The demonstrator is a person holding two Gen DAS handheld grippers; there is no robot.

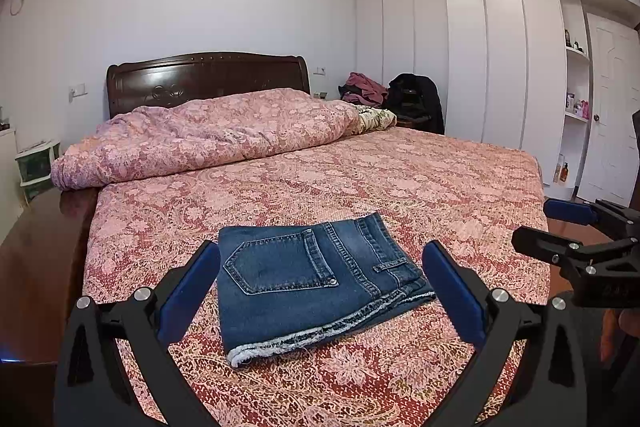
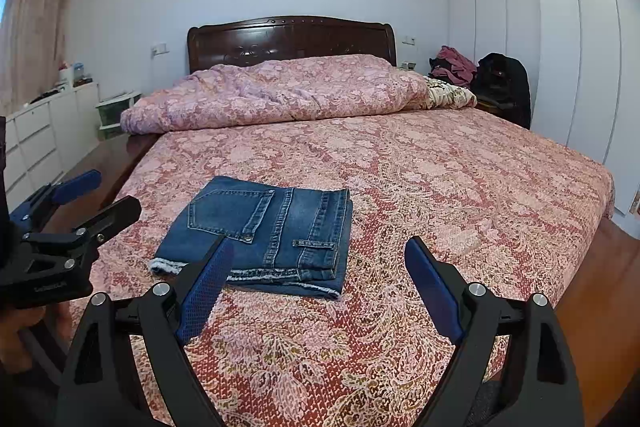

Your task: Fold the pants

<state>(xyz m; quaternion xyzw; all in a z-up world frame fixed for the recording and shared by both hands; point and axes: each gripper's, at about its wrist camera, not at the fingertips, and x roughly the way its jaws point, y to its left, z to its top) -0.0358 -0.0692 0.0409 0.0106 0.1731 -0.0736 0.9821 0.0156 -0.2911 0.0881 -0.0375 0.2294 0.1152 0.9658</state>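
Note:
Blue denim pants (image 1: 304,279) lie folded into a compact rectangle on the patterned pink bedspread (image 1: 400,187), back pocket up and frayed hems toward me. My left gripper (image 1: 320,251) hovers just short of them, open, its blue pads either side of the bundle without touching it. In the right wrist view the pants (image 2: 272,227) lie ahead and to the left. My right gripper (image 2: 320,245) is open and holds nothing, its left pad overlapping the bundle's near edge in the picture. Each gripper also shows in the other view: the right gripper (image 1: 534,223) and the left gripper (image 2: 116,191).
A rolled pink quilt (image 1: 208,135) lies across the head of the bed below the dark wooden headboard (image 1: 208,79). White wardrobes (image 1: 500,59) line the right wall, with a clothes-laden chair (image 1: 416,99) beside them. White drawers (image 2: 44,135) stand along the left. The bed's wooden frame (image 2: 592,287) shows at the right.

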